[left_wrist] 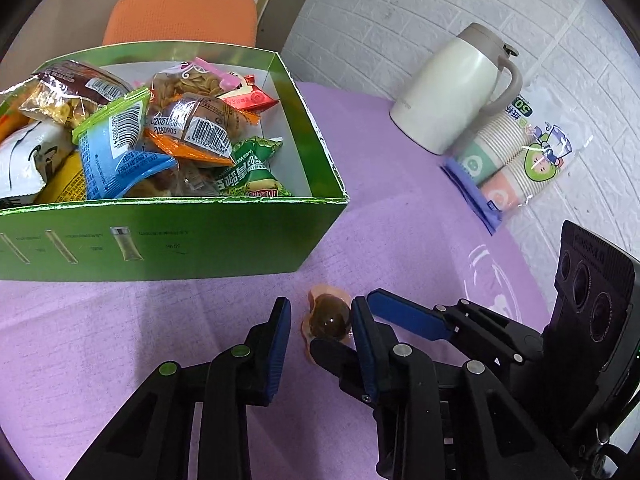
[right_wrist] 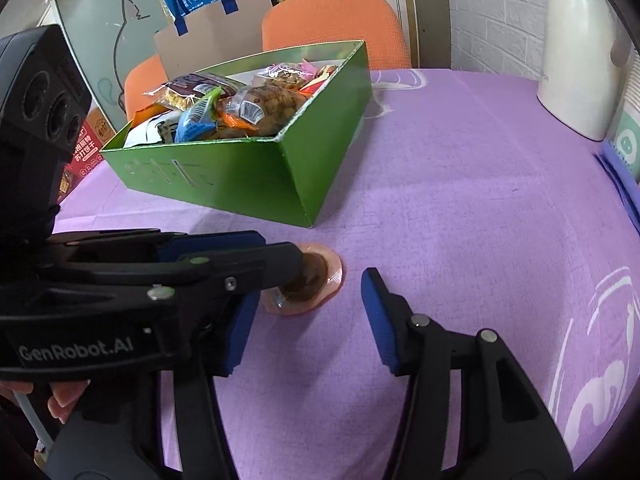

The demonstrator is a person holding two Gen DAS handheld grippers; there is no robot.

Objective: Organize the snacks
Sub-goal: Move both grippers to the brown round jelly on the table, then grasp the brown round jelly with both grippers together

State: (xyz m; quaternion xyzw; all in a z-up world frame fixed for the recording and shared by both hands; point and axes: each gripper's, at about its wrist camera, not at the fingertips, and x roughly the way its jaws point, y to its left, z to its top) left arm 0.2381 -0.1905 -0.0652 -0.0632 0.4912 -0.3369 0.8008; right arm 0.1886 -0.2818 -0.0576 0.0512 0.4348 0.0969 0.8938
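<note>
A small brown jelly cup (left_wrist: 329,319) with a pinkish clear rim lies on the purple cloth just in front of the green box (left_wrist: 160,240). My left gripper (left_wrist: 320,316) is open and low over the cloth, with the cup between its blue-padded fingers, close to the right one. In the right wrist view the cup (right_wrist: 316,280) is partly hidden behind the left gripper's fingers (right_wrist: 280,260). My right gripper (right_wrist: 308,312) is open wide, its tips either side of the same cup. The green box (right_wrist: 224,184) holds several wrapped snack packets (left_wrist: 188,120).
A white insulated jug (left_wrist: 452,88) and a bag of paper cups (left_wrist: 512,160) stand at the right by the white brick wall. Orange chairs (right_wrist: 336,24) sit behind the table. A hand (right_wrist: 60,400) holds the left gripper. Purple cloth (right_wrist: 460,200) stretches right of the box.
</note>
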